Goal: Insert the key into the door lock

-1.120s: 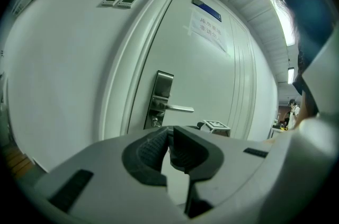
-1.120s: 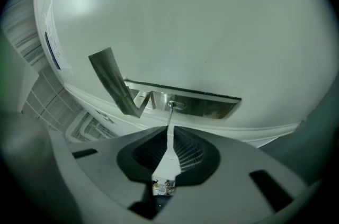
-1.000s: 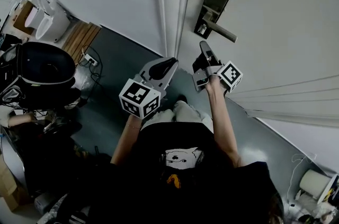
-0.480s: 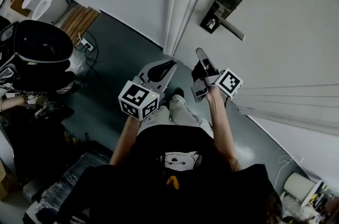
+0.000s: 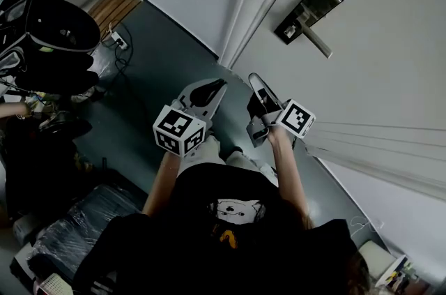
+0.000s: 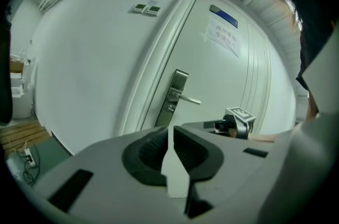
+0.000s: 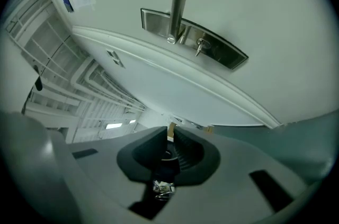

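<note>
Mostly hidden key (image 7: 170, 132), right tongs (image 7: 171, 138) clamped

Mostly buried between the pressed-together pads of the right gripper (image 7: 171, 127): the key (image 7: 170, 133), bar a thin sliver and its ring (image 7: 162, 187). Too small to tell from the head view: any keyhole on the lock plate (image 5: 309, 10). Unreadable: print on the door notice (image 6: 222, 37).
</note>
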Demonstrator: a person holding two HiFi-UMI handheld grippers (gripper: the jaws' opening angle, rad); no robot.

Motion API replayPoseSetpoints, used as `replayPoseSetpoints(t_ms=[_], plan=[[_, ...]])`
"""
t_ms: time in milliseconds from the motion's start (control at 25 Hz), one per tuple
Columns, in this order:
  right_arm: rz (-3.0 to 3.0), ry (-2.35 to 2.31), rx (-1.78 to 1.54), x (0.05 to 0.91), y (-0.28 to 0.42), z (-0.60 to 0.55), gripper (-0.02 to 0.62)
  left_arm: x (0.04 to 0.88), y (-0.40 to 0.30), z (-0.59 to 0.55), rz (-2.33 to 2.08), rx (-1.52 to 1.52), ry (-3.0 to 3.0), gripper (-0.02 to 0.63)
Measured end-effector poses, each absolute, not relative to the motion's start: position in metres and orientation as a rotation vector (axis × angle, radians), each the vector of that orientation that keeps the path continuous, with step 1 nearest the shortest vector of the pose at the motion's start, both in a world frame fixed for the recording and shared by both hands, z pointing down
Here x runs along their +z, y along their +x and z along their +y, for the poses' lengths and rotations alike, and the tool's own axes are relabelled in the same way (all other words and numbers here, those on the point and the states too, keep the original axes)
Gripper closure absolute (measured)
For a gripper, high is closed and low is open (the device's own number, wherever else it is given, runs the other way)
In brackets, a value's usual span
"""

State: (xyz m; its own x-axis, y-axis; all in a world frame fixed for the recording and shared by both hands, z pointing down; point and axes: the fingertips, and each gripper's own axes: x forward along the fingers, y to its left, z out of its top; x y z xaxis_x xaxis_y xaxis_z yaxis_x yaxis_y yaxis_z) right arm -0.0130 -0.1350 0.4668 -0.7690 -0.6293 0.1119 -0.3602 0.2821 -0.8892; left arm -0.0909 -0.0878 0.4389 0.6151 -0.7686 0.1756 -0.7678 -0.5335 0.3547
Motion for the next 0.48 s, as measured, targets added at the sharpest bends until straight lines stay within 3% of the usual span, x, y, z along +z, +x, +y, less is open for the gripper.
replayPoseSetpoints(t_ms=[480], plan=[[2.441, -0.806, -1.445, 0.449, 0.049, -0.072, 0.57, 0.44, -0.024, -0.046, -1.293, 0.035, 2.416, 0.571]])
